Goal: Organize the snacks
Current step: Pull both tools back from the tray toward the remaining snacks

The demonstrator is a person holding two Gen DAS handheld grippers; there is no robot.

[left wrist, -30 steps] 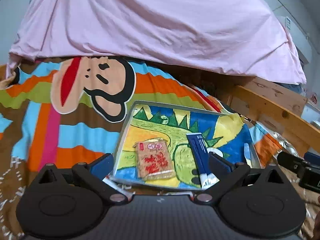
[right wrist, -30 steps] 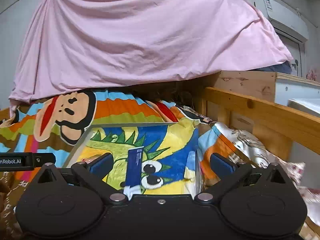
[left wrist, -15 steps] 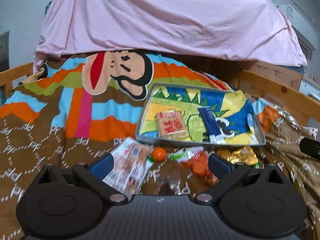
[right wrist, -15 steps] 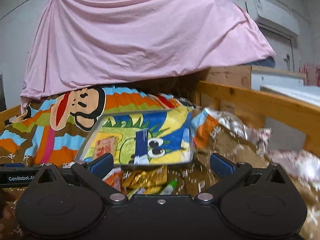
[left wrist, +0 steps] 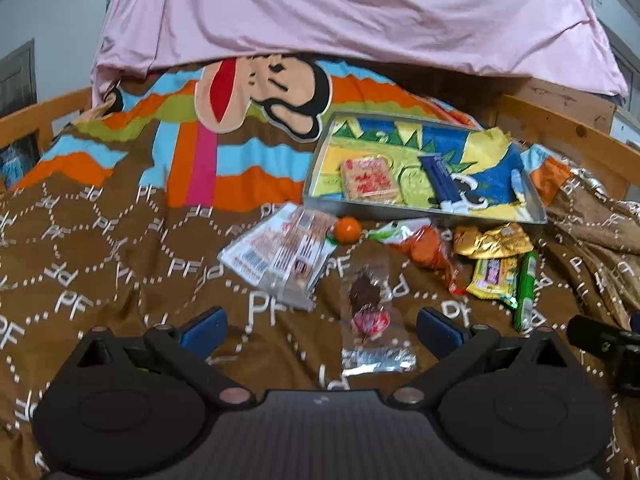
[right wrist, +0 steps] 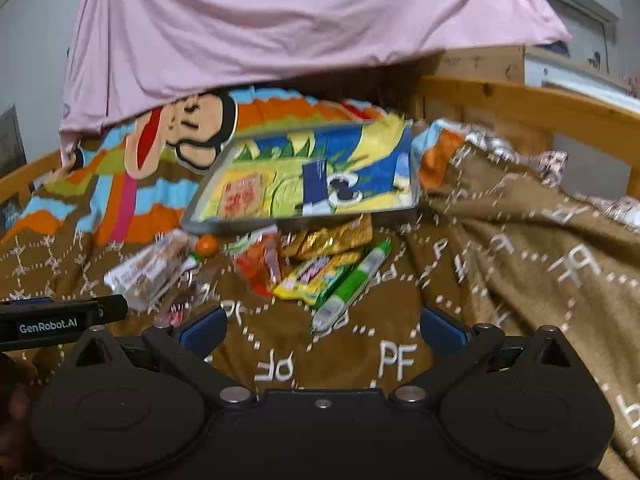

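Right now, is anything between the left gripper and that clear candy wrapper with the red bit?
Nothing visible. The left gripper is open and the clear wrapper lies on the brown blanket straight ahead, between its fingers, with no other snack in between.

It is a bedroom in a home. A bed (left wrist: 120,240) with a wooden rail (right wrist: 540,108) at 2 o'clock has a cartoon monkey blanket (left wrist: 260,92). A pink sheet (left wrist: 340,12) hangs at 12 o'clock.

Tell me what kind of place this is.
Most likely a bedroom, on a bed: a brown blanket printed with a cartoon monkey, a wooden bed rail along the side, and a pink sheet draped behind. Snacks lie on the blanket beside a tray.
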